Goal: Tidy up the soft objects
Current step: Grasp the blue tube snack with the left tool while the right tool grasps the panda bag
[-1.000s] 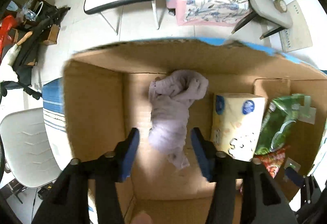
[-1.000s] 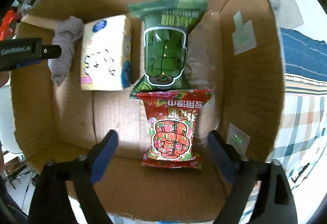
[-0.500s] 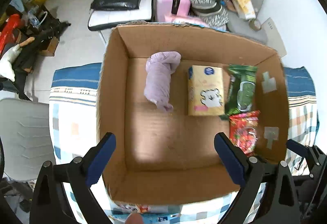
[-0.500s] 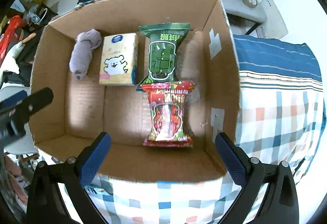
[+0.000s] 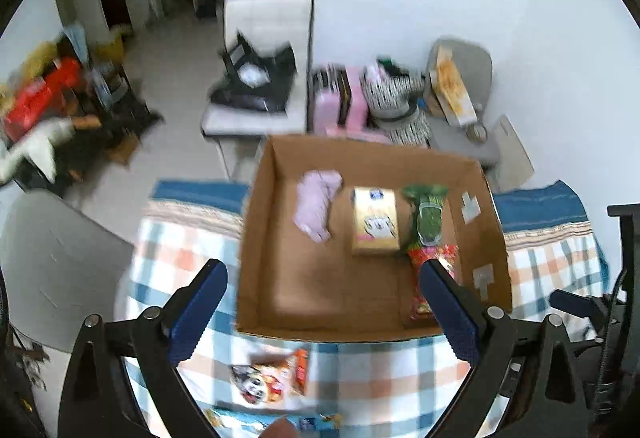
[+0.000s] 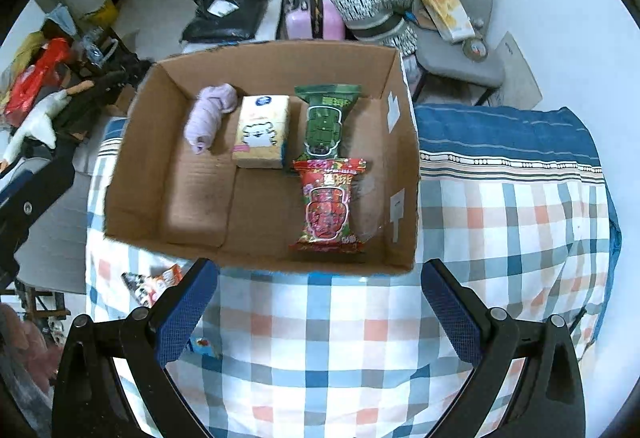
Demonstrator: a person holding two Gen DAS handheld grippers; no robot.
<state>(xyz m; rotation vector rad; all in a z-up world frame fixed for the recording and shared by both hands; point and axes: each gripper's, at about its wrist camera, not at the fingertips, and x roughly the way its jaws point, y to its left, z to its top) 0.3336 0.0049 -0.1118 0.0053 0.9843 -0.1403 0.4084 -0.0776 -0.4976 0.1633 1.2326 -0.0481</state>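
Note:
An open cardboard box (image 6: pixel 132 142) (image 5: pixel 256 238) stands on a checked tablecloth. Inside lie a rolled lilac cloth (image 6: pixel 210 116) (image 5: pixel 316 204), a yellow tissue pack (image 6: pixel 262 132) (image 5: pixel 374 224), a green snack bag (image 6: pixel 326 118) (image 5: pixel 428 212) and a red snack bag (image 6: pixel 328 204) (image 5: pixel 430 278). My left gripper (image 5: pixel 322 312) is open, held high above the box's near edge, empty. My right gripper (image 6: pixel 320 312) is open and empty over the cloth in front of the box. A colourful snack packet (image 5: pixel 272 378) (image 6: pixel 152 284) lies on the cloth near the box's near left corner.
The checked tablecloth (image 6: pixel 500 238) spreads to the right of the box. Behind the table stand a white chair with a black bag (image 6: pixel 228 10), a pink suitcase (image 6: pixel 314 18) and a grey chair (image 6: pixel 456 50) piled with things. Clutter fills the floor at the left.
Both grippers have pulled back and up out of the box. The left one let go of the lilac cloth, which now lies on the box floor; both sets of fingers spread wider.

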